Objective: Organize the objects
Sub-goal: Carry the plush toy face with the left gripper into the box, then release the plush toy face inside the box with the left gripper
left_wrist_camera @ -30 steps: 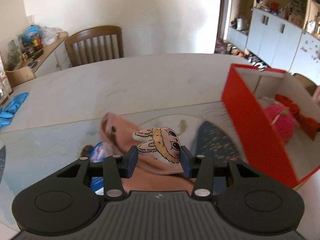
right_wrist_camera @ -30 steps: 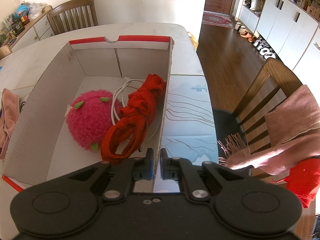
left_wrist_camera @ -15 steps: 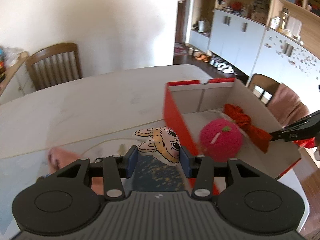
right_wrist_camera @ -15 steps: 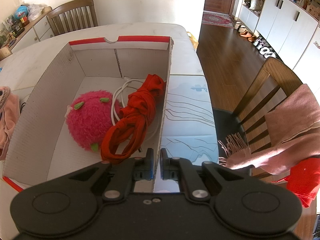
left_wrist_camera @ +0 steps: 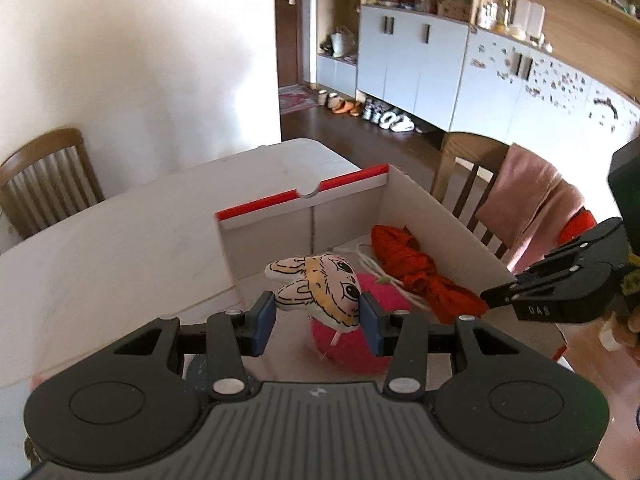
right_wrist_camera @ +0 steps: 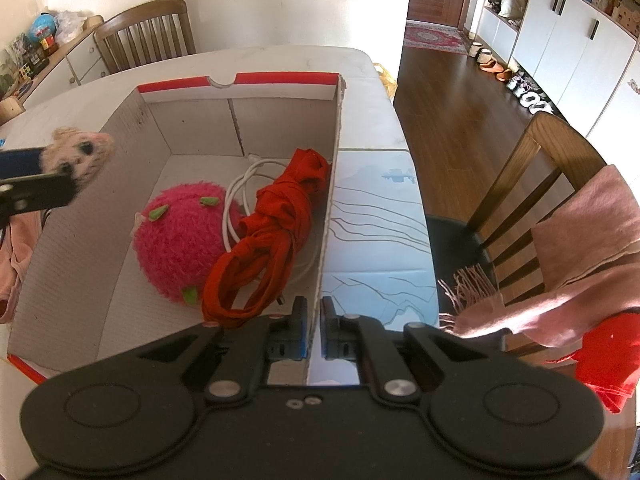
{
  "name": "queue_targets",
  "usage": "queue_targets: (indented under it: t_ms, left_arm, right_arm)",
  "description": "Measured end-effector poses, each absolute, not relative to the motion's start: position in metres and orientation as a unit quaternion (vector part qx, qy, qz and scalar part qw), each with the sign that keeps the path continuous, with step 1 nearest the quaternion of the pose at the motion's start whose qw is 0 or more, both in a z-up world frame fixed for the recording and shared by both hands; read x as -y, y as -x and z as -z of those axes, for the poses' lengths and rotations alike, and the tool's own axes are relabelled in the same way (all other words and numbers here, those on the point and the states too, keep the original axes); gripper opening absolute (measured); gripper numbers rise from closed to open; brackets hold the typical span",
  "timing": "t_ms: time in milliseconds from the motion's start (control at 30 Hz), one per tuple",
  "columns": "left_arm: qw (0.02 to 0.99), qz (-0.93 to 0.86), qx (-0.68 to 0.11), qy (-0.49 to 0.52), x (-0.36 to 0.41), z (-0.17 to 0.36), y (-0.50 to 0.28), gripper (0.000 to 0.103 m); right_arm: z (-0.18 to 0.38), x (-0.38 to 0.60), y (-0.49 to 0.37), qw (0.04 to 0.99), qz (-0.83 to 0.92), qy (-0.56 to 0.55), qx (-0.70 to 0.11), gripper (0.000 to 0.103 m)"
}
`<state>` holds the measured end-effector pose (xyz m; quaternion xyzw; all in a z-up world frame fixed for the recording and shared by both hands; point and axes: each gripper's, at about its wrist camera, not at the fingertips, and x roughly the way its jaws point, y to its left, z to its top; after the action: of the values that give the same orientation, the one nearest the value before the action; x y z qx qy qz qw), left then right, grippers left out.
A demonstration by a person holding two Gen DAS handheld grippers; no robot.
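Note:
A small plush animal face (left_wrist_camera: 320,288) is pinched between the blue pads of my left gripper (left_wrist_camera: 316,320), which is shut on it and hangs over the left part of the red-and-white cardboard box (left_wrist_camera: 300,196). In the right wrist view the toy (right_wrist_camera: 80,152) and left gripper (right_wrist_camera: 36,184) enter over the box's left wall. My right gripper (right_wrist_camera: 316,312) is shut on the box's right wall (right_wrist_camera: 334,184), near its front corner; it also shows as the right gripper (left_wrist_camera: 496,294). Inside lie a fuzzy pink ball (right_wrist_camera: 180,240), a knotted red cloth (right_wrist_camera: 272,232) and a white cable (right_wrist_camera: 236,188).
The box stands on a pale table (right_wrist_camera: 280,60) with a blue-white mat (right_wrist_camera: 376,240) to its right. A pink garment (right_wrist_camera: 16,252) lies left of the box. One chair (right_wrist_camera: 560,168) draped with a pink scarf stands at the right, another chair (right_wrist_camera: 148,32) at the far side.
My left gripper has carried the plush toy rightward from above the pink garment to over the box. The right gripper has stayed on the box wall.

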<state>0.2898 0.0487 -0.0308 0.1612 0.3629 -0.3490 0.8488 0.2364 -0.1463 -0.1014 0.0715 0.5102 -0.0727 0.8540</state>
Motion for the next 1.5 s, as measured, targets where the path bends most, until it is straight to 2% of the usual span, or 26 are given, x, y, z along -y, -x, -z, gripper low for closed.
queue_targets:
  t_ms: [733, 1500]
  left_arm:
    - [0.820, 0.325, -0.398, -0.252, 0.039, 0.077, -0.345, 0.044]
    - [0.795, 0.311, -0.434, -0.286, 0.057, 0.102, -0.362, 0.047]
  right_arm:
    - [0.101, 0.150, -0.237, 0.852, 0.074, -0.086, -0.510, 0.006]
    - [0.101, 0.150, -0.237, 0.852, 0.074, -0.089, -0.511, 0.006]
